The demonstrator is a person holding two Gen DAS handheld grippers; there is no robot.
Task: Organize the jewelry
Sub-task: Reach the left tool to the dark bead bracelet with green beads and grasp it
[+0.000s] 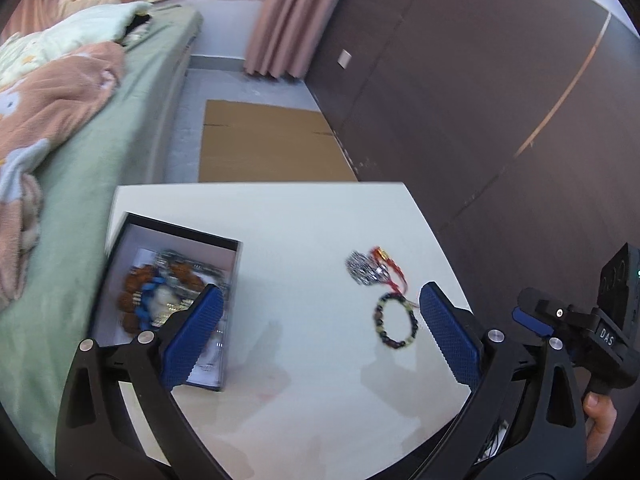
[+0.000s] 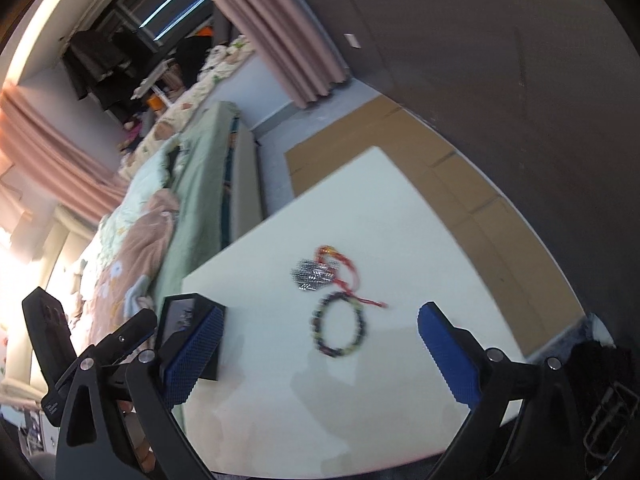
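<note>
A dark jewelry box [image 1: 172, 304] stands open on the white table [image 1: 304, 240] at the left, holding brown beads, a blue piece and silver chains. On the table to the right lie a dark beaded bracelet [image 1: 396, 322], a silver chain pile [image 1: 362, 268] and a red cord [image 1: 390, 270]. My left gripper [image 1: 320, 336] is open and empty above the table between box and bracelet. My right gripper [image 2: 320, 352] is open and empty, with the bracelet [image 2: 340, 326], silver pile [image 2: 314, 274] and red cord [image 2: 340, 264] just ahead and the box [image 2: 188, 320] by its left finger.
A bed with green sheet and blankets [image 1: 72, 128] lies left of the table. Flat cardboard [image 1: 268, 144] covers the floor beyond it. A dark wall [image 1: 480, 100] runs along the right. The right gripper's body [image 1: 580, 332] shows at the right edge of the left wrist view.
</note>
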